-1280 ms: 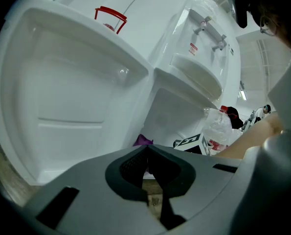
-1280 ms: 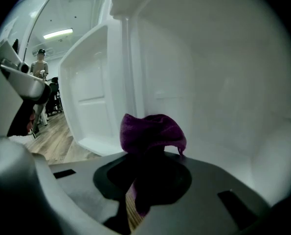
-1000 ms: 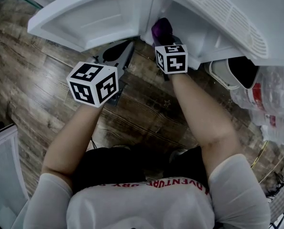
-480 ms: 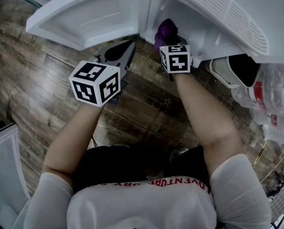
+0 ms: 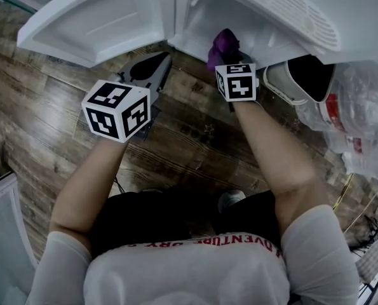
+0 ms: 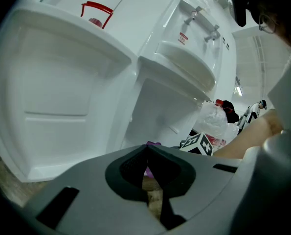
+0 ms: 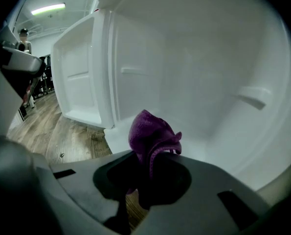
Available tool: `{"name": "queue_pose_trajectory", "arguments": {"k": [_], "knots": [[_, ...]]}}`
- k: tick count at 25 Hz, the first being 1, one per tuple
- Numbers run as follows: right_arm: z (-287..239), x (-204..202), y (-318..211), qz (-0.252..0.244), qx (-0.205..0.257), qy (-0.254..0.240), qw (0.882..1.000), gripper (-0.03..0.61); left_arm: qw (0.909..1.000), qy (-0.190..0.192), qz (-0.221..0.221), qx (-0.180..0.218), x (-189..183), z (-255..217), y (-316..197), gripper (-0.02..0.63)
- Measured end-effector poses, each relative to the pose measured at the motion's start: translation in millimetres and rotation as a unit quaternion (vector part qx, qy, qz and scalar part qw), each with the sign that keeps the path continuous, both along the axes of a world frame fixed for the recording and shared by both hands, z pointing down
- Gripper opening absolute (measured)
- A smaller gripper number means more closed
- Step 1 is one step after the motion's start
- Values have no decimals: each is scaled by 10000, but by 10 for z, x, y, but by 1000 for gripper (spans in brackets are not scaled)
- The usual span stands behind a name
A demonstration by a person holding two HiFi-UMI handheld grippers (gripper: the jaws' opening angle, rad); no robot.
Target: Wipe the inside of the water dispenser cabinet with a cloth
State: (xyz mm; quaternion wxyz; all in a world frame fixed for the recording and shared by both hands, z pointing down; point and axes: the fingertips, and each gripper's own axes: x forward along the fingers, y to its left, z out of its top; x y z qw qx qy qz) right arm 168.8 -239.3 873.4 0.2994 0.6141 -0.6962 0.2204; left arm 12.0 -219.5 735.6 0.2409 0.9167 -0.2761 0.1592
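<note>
The white water dispenser cabinet (image 5: 195, 18) stands open at the top of the head view, its door (image 5: 93, 24) swung out to the left. My right gripper (image 5: 225, 54) is shut on a purple cloth (image 5: 223, 43), held at the cabinet's front opening. In the right gripper view the bunched cloth (image 7: 150, 138) sticks up from the jaws, just before the cabinet's white floor (image 7: 199, 131). My left gripper (image 5: 152, 76) hovers low over the wooden floor in front of the door, jaws shut with nothing in them. In the left gripper view the cabinet interior (image 6: 160, 116) lies ahead.
A white bucket (image 5: 297, 81) and clear plastic bags (image 5: 354, 107) sit right of the cabinet. Wooden floor (image 5: 42, 107) spreads to the left. A white panel (image 5: 1, 234) stands at the lower left. The person's knees and shoe (image 5: 230, 199) are below the grippers.
My right gripper with the cloth has shifted right and slightly toward me along the cabinet's front. The left gripper drifted a little to the left. The head view has moved as well.
</note>
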Motion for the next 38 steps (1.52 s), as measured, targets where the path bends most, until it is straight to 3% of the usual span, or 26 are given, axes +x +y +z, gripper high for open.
{"name": "queue_pose_trajectory", "arguments": {"k": [5,11,21,38], "knots": [[18,202,243,354,-243,-303,9986,63,9998,-47,-30,194,28,-66,55,28],[49,483,460,579,-388,-155,9974,63,9994,-45,162,299,184,-137,215,28],[-214,606,478,700,-199,-216,9971,63,9993,-45,242,274,277,-180,325,28],[-1337,550,461,547,952,-1148,9873,63,9988,-73,348,324,298,-259,412,28]]}}
